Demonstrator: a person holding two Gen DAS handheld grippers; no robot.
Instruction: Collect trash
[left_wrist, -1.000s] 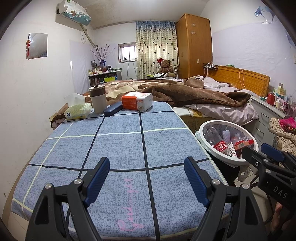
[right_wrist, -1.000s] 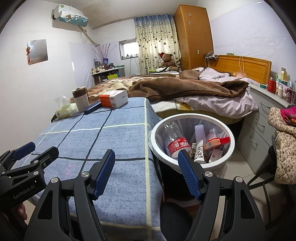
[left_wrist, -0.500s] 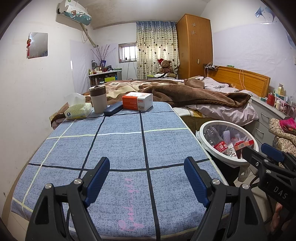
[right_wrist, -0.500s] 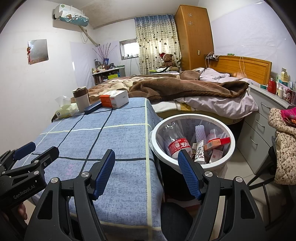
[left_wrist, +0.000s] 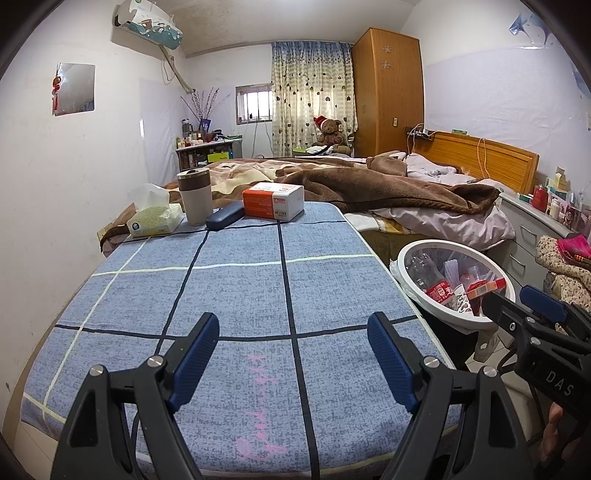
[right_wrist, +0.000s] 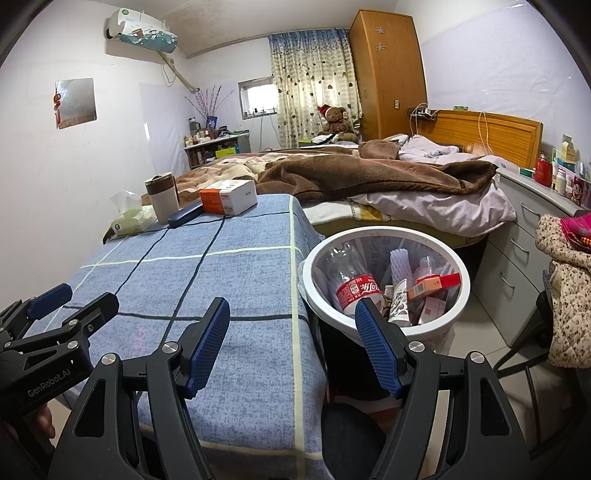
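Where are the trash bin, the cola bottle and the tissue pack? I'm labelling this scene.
trash bin (right_wrist: 334, 314): right wrist view, white front rim.
cola bottle (right_wrist: 360, 291): right wrist view, red label.
tissue pack (left_wrist: 153, 221): left wrist view, green side.

Ahead of the left gripper's (left_wrist: 291, 354) jaws the blue surface (left_wrist: 236, 291) lies bare up to its far edge, where a tissue pack (left_wrist: 153, 218), cup (left_wrist: 194, 201), dark case (left_wrist: 225, 218) and orange box (left_wrist: 273, 201) stand in a row. Right of the right gripper's (right_wrist: 291, 347) jaws, the white bin (right_wrist: 384, 325) blocks the gap beside the surface, its mouth open upward.
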